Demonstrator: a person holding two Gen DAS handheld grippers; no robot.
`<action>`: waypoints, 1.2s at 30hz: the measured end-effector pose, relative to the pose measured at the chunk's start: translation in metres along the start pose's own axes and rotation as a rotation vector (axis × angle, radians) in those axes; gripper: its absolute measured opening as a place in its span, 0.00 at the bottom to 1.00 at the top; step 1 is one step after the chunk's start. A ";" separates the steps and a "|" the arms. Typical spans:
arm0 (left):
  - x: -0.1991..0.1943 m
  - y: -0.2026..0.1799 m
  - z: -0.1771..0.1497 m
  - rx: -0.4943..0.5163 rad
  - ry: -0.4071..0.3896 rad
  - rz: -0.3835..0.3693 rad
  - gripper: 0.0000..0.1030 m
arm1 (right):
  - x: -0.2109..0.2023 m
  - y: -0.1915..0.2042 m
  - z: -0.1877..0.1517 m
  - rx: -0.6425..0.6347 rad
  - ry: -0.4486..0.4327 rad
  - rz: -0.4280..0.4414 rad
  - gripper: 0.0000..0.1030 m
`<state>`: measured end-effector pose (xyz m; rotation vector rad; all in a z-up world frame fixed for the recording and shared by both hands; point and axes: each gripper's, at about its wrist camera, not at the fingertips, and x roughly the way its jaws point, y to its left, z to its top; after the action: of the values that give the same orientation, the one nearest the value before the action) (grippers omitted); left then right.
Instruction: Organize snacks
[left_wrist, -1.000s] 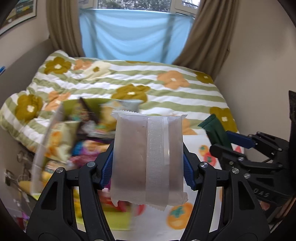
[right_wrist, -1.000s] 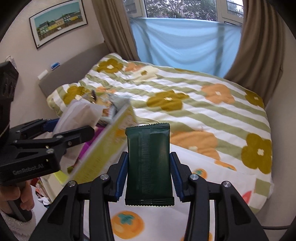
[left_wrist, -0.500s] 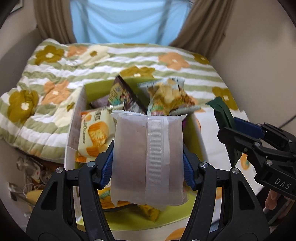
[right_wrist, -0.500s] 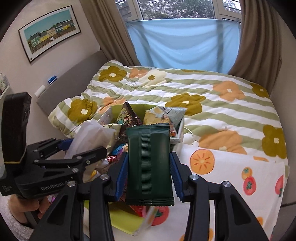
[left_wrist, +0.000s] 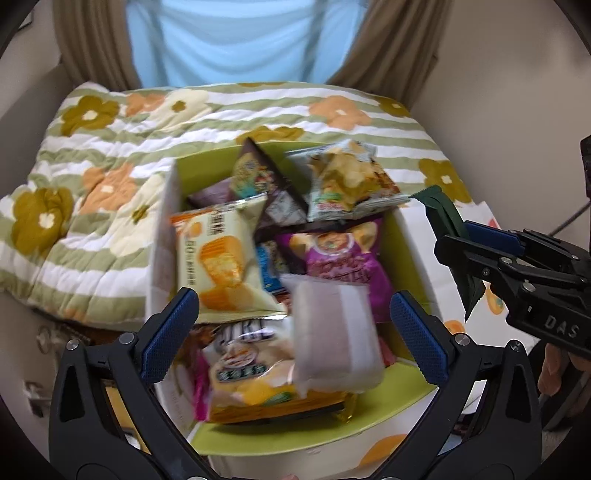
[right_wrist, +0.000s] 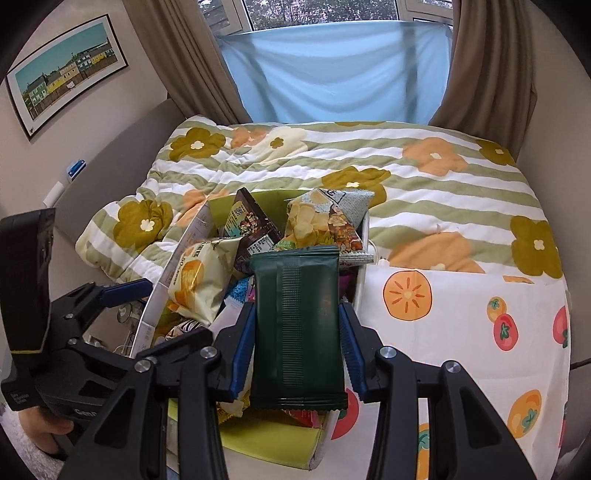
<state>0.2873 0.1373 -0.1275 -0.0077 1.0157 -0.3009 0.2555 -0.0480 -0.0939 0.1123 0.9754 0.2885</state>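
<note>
Bed (right_wrist: 436, 192): floral striped quilt.
Box (left_wrist: 410, 236): green-lined, heaped with snacks.
Left gripper (left_wrist: 295, 328): jaws opening, pale packet (left_wrist: 332, 332) loose between them, blurred, over box.
Right gripper (right_wrist: 297, 332): pinching dark green packet (right_wrist: 297, 325) upright, beside box.

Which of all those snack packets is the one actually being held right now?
The dark green packet, pinched upright between the right gripper's blue fingers. The other packets lie loose in the box, including the pale one the opening left gripper let go.
</note>
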 end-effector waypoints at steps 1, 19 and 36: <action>-0.002 0.003 -0.001 -0.008 0.001 0.005 1.00 | 0.001 0.002 -0.001 -0.003 0.003 0.002 0.39; -0.011 0.052 -0.025 -0.065 0.022 0.109 0.99 | 0.054 0.040 0.028 -0.029 0.069 0.154 0.65; -0.043 0.032 -0.052 -0.007 -0.045 0.128 1.00 | 0.005 0.037 -0.018 0.068 0.002 0.059 0.85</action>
<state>0.2305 0.1860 -0.1234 0.0436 0.9685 -0.1794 0.2361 -0.0120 -0.1001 0.2029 0.9851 0.3103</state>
